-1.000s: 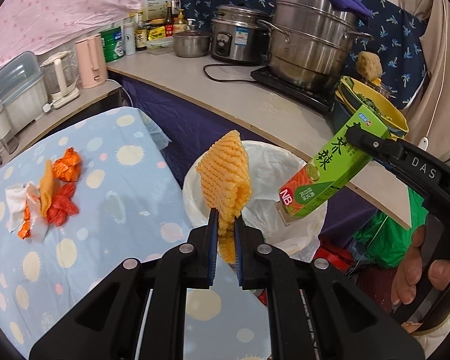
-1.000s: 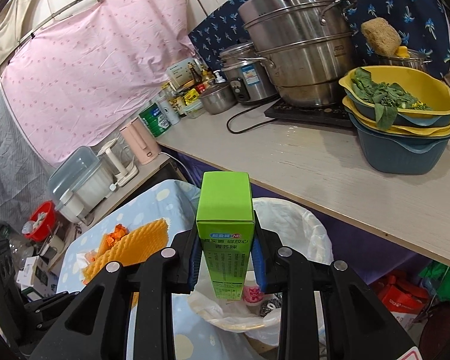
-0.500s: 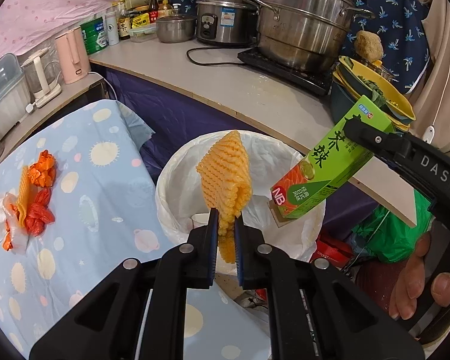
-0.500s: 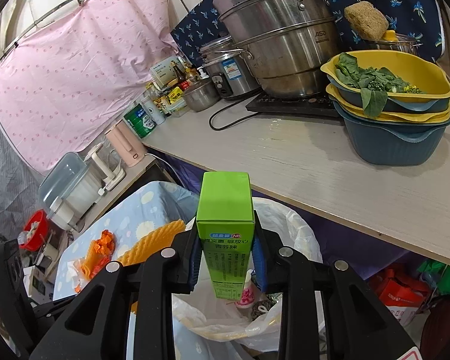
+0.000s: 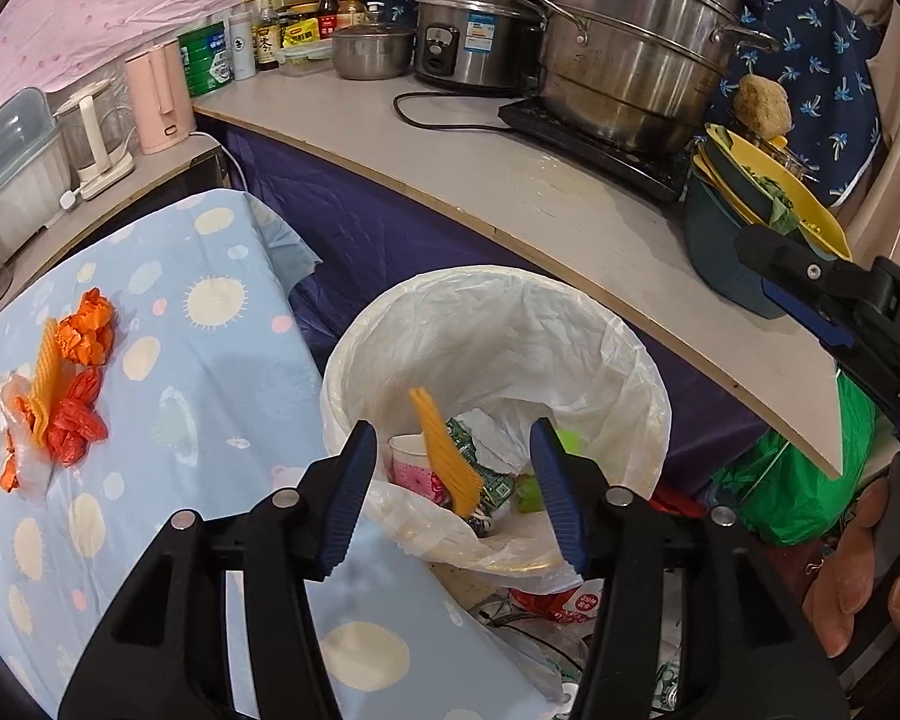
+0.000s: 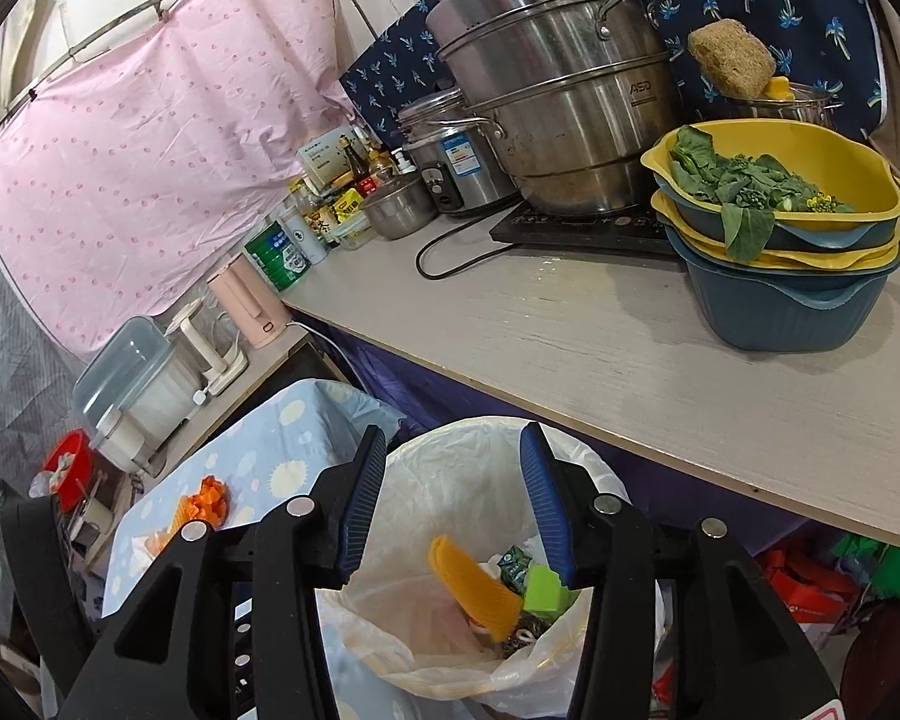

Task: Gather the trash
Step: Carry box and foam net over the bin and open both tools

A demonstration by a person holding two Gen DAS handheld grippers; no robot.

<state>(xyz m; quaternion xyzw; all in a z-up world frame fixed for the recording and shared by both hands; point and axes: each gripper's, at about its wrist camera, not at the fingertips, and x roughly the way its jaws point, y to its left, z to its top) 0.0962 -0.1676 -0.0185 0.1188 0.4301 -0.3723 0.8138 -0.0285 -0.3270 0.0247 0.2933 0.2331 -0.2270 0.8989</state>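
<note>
Trash from this trip is already in the lined bin (image 5: 630, 360): your orange ridged sheet (image 5: 444, 456) and the green carton (image 6: 546, 588) lie among cups and wrappers at its bottom, touching neither gripper. Your left gripper (image 5: 450, 498) hangs above the near rim with its jaws opening and nothing between them; your right gripper (image 6: 450, 504) does the same from the other side, jaws opening and empty. You are not finished, I judge: a heap of crumpled orange wrappers (image 5: 78, 372) with white tissue and another orange sheet sits on the blue dotted tablecloth (image 5: 210, 372), left of the bin. Beyond the bin runs the worktop (image 6: 570, 348), carrying a steel steamer pot (image 6: 558, 102), stacked basins of greens (image 6: 780, 228) and a pink kettle (image 5: 159, 96) at the far left, with a pink curtain behind
</note>
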